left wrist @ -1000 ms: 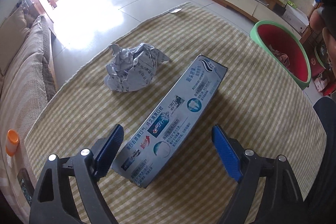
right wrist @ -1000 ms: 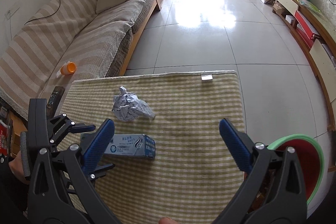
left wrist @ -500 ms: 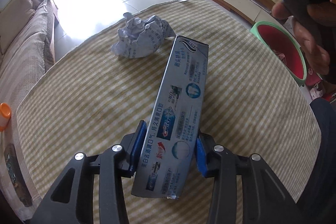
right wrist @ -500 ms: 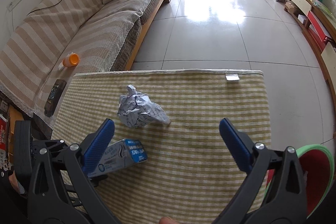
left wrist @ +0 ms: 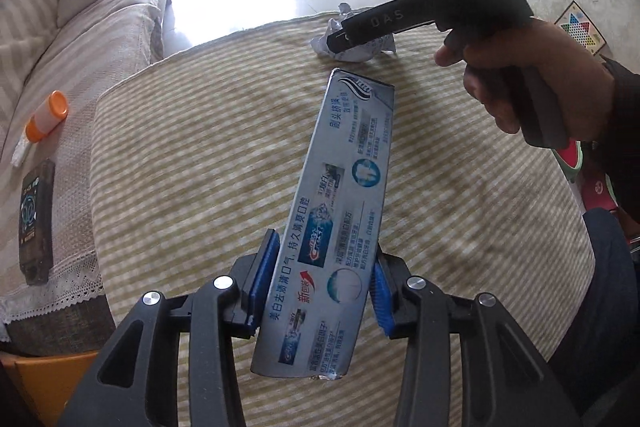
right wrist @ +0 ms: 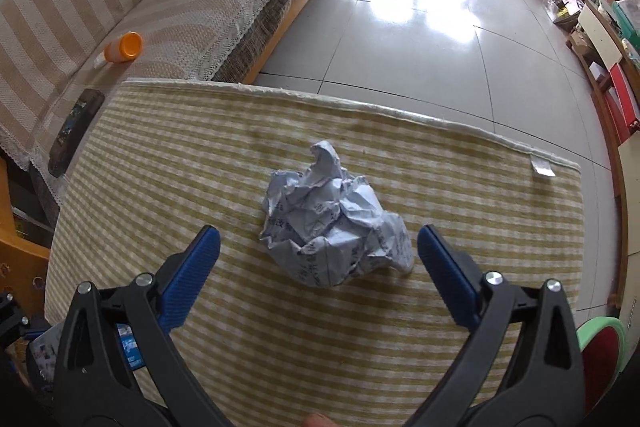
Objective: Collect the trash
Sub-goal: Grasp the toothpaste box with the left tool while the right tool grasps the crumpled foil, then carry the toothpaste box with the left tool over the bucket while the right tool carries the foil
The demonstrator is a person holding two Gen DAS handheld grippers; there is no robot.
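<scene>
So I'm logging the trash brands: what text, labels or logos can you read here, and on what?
"Crest", "美白去渍清口气, 持久清爽口腔", "新配方": toothpaste box, held in the left gripper.
"DAS": right gripper's arm.
Crumpled paper, between the open jaws: print unreadable.
Box's small print: blurred.

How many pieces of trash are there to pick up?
2: a toothpaste box clamped in the left gripper, and a crumpled paper ball on the striped mat between the open right gripper's fingers.
</scene>
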